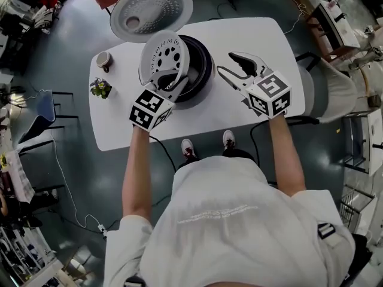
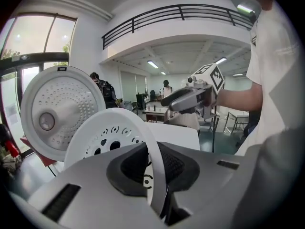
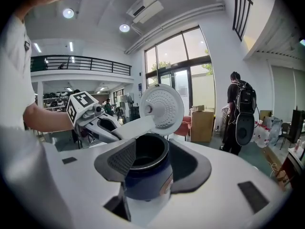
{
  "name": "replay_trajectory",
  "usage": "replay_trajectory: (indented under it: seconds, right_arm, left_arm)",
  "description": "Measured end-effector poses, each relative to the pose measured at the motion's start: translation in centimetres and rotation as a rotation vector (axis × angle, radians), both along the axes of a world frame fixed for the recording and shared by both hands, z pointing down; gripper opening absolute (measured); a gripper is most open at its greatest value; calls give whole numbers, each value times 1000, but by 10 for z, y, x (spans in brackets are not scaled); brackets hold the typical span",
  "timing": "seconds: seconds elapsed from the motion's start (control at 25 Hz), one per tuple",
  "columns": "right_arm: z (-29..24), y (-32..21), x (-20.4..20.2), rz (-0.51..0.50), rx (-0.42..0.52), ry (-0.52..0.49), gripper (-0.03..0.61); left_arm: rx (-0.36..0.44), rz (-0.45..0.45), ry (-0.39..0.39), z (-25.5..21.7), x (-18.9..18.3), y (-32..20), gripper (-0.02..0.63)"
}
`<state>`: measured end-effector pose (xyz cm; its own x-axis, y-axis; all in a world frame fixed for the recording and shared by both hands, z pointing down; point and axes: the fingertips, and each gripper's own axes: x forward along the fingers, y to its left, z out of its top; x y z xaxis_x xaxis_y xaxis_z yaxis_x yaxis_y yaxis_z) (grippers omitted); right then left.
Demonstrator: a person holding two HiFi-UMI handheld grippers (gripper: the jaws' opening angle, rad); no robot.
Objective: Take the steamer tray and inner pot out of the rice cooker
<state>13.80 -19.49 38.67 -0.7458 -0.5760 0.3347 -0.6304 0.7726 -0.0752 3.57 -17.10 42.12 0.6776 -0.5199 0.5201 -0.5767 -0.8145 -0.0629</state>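
The rice cooker (image 1: 209, 60) stands at the back of the white table (image 1: 251, 34) with its lid (image 1: 151, 11) swung up and back. My left gripper (image 1: 170, 84) is shut on the rim of the white perforated steamer tray (image 1: 163, 55), which hangs tilted on edge over the cooker's left side. In the left gripper view the tray's rim (image 2: 155, 175) runs between the pads. The dark inner pot (image 3: 143, 152) sits in the cooker body (image 3: 145, 182). My right gripper (image 1: 226, 63) hangs open just right of the cooker, nothing between its fingers.
A cup (image 1: 103, 59) and a small potted plant (image 1: 100, 88) stand on the table's left end. A chair (image 1: 332, 85) is at the right end of the table. A person with a backpack (image 3: 240, 113) stands beyond the table.
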Motion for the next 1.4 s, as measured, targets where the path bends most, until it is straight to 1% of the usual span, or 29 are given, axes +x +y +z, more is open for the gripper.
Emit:
replay_trajectory:
  seconds: [0.24,0.36,0.52,0.64,0.76,0.96,1.04,1.16,1.24,1.32,1.4]
  right_arm:
    - [-21,-7,-23,-54,51,-8,230]
    - [-32,-8,-39,-93,81,-16,230]
    - [-42,-11,-64,-159,106,-24,230]
    - [-44,-9,-85,-212,114,-28,230]
    - [-43,-4,-106,-269,114,-31,230]
    - [-43,4,-143,-360,101,-41,230]
    - [-42,10,-162,-402,92,-43,230]
    - [-35,21,-190,-483,69,-43,230]
    - [-29,26,-207,-517,59,-41,230]
    - [-21,33,-228,-548,48,-39,230]
    - [-11,46,-257,-593,29,-36,230]
  left_arm:
    - [52,-63,37,-30,-21,4,52]
    - [82,-111,32,-44,-38,7,52]
    - [114,-172,-19,-52,-62,10,52]
    - [123,-223,-67,-50,-83,15,52]
    - [124,-281,-97,-48,-104,25,52]
    - [96,-359,-147,-42,-134,46,54]
    - [81,-393,-156,-39,-146,56,54]
    - [51,-467,-168,-32,-167,75,54]
    - [34,-497,-176,-26,-180,83,54]
    - [15,-525,-181,-16,-199,92,54]
    - [-11,-572,-179,-5,-224,109,54]
